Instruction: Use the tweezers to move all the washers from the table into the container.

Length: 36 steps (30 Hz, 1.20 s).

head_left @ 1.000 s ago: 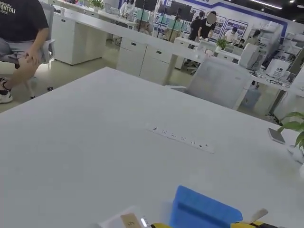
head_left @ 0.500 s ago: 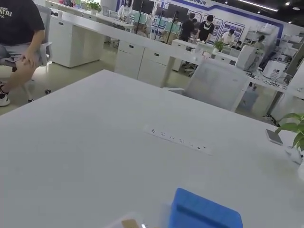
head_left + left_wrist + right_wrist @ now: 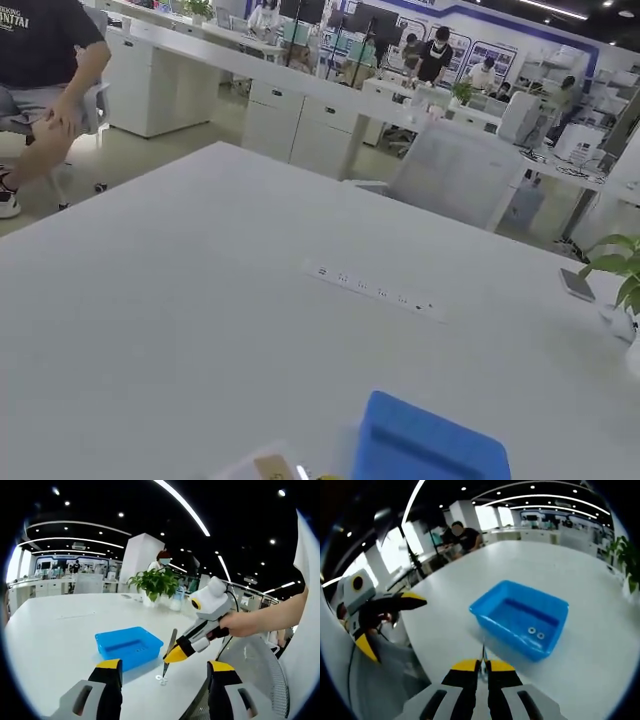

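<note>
The right gripper clamps slim metal tweezers between its jaws, tip down at a small metal washer on the white worktop, likely to pinch it. The blue plastic container sits just beside it. The left gripper idles, jaws apart.

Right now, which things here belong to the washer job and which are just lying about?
Job: tweezers, right gripper holding them, loose washers on the table, blue container with two washers inside.
Lying about: power strip, phone, potted plant.
</note>
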Tool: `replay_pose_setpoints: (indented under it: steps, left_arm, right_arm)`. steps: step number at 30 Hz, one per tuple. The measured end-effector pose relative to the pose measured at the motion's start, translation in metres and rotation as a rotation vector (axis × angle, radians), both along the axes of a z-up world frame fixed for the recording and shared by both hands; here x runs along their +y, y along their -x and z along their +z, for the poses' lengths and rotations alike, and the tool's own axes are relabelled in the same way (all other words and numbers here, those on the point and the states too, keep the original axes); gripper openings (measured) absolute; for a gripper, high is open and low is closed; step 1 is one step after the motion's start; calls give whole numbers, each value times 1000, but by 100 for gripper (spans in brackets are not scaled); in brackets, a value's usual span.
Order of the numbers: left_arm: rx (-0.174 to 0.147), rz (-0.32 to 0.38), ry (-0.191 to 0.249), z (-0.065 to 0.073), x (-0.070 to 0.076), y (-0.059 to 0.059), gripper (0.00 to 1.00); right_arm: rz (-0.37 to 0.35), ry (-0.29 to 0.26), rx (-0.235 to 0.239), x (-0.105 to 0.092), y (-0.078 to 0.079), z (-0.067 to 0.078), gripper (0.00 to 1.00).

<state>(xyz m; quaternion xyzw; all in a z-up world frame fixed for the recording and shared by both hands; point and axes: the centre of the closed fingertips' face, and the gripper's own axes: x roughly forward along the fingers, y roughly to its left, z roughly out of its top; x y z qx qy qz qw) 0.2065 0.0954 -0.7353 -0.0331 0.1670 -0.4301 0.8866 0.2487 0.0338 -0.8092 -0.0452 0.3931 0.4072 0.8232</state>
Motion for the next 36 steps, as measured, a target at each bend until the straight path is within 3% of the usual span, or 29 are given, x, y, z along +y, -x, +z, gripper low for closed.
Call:
replay_pose_setpoints:
  steps: [18,30,32,36]
  left_arm:
    - [10,-2,5,0,0,1,68]
    - [14,-4,2,-2,0,0,68]
    - [12,-5,1,-3,0,0,68]
    - [14,-7,2,-3,0,1,68]
  right_arm:
    - [24,27,10,-2,10,-9,4]
    - [188,150,-145,7,21,-8,4]
    - [186,170,-167,6,22,-9,3]
    - [129,141,-172,5,22,-8,3]
